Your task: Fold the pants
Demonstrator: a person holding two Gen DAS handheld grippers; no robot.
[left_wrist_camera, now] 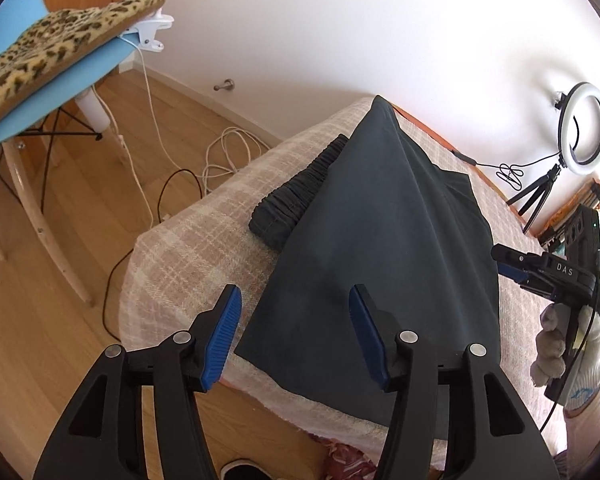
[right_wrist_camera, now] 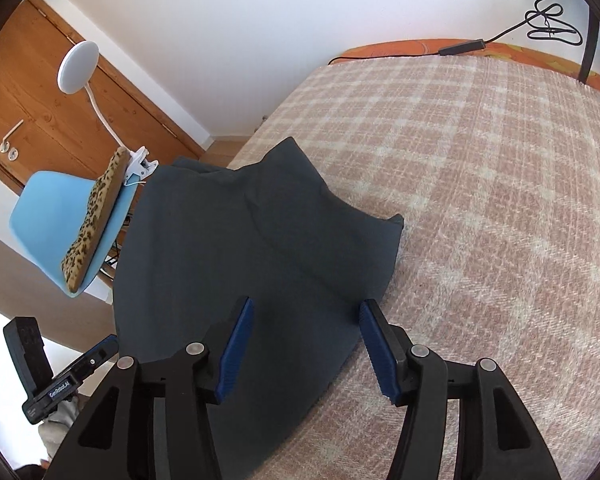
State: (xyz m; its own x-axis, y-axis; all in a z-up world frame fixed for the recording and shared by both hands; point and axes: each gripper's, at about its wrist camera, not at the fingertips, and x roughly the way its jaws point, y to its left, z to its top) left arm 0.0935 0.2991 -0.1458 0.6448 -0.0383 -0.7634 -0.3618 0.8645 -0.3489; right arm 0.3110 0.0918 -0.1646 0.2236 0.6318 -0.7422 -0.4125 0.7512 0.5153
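Dark pants (left_wrist_camera: 380, 248) are seen folded at frame centre on a checked blanket (left_wrist_camera: 188, 256). The left gripper (left_wrist_camera: 296, 336) and right gripper (right_wrist_camera: 306, 344) are held apart, empty; a fold seems finished, and regrasping an edge is likely called for.

Dark slate-grey pants (left_wrist_camera: 384, 240) on a bed blanket (right_wrist_camera: 500, 184) checked in pale pink and cream. Hand-held gripper (left_wrist_camera: 296, 332) black, with blue ribbed pads (left_wrist_camera: 220, 340). Chair (right_wrist_camera: 52, 216) light blue; its cushion (left_wrist_camera: 48, 52) leopard-print, tan and brown. Door (right_wrist_camera: 32, 92) orange-brown wood.
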